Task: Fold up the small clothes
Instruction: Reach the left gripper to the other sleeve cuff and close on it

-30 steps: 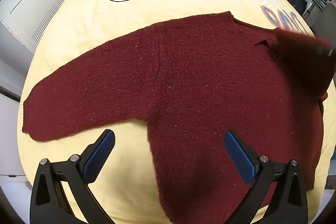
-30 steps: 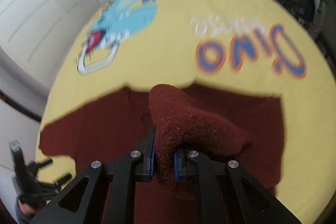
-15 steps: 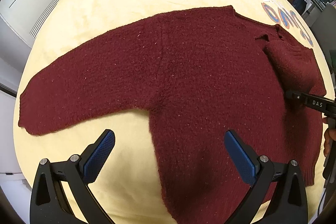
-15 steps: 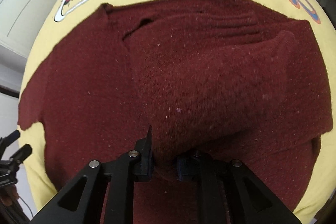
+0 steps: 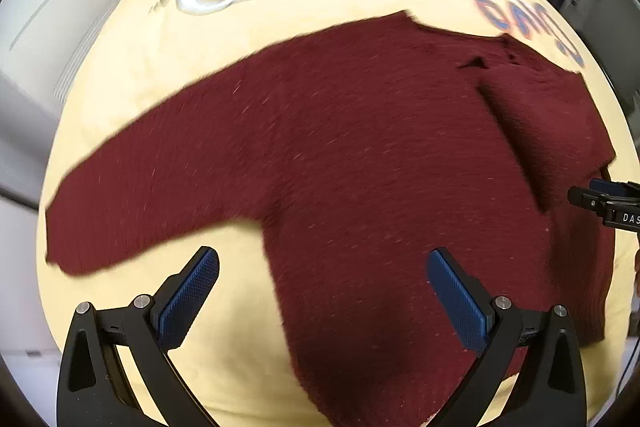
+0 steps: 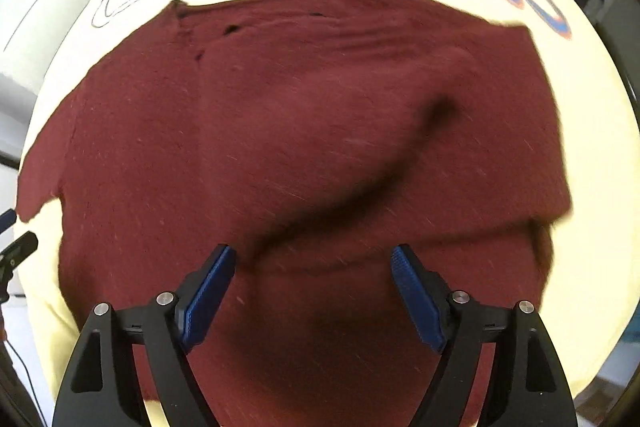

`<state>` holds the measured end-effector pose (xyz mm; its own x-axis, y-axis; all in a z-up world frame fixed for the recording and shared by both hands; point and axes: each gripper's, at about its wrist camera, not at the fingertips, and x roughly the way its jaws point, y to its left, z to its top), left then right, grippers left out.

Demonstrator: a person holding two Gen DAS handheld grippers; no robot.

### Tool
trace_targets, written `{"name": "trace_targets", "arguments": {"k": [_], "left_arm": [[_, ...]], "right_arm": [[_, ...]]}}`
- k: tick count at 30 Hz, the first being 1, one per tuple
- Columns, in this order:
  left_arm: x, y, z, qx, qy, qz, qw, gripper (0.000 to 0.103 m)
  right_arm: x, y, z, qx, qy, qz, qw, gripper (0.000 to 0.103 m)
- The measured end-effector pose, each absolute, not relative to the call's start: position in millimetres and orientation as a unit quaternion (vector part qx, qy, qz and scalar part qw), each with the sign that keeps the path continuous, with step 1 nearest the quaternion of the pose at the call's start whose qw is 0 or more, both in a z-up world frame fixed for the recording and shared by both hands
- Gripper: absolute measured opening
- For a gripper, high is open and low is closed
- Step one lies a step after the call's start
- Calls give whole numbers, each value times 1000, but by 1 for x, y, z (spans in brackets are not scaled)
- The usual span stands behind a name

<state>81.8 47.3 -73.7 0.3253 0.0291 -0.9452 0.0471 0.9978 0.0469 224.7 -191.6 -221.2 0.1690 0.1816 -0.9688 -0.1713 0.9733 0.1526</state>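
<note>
Sweater [image 5: 360,163], dark red knit, lies flat on the yellow cartoon-print bedspread [image 5: 132,75], body centred, neckline at the far edge. Your right-side sleeve [image 6: 360,131] is already laid across the chest, cuff end just ahead of the right gripper [image 6: 312,267]. That one's jaws are opening; the blue pads [image 6: 208,287] stand clear of the knit and nothing is clamped between them. My read: you're dropping the sleeve there so it sits inside the body outline and the later folds stay narrow.

Left gripper [image 5: 320,287] hovers over the lower body near the armpit, jaws spread wide, nothing held. The other sleeve [image 5: 152,195] is stretched straight out to the side on the bedspread, not yet folded. That puts your left tool close to the next grab, likely the cuff or mid-sleeve.

There's a raised ridge in the folded sleeve in the right wrist view; it may want flattening, or the stack ends up lumpy. Both views are motion-blurred, so edge alignment is hard to judge.
</note>
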Motion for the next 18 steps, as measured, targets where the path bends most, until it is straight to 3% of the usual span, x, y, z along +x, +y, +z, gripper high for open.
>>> {"name": "trace_targets", "arguments": {"k": [18], "left_arm": [[142, -153, -73, 170, 539, -180, 805, 102]], "right_arm": [[176, -310, -216, 80, 614, 33, 785, 82]]}}
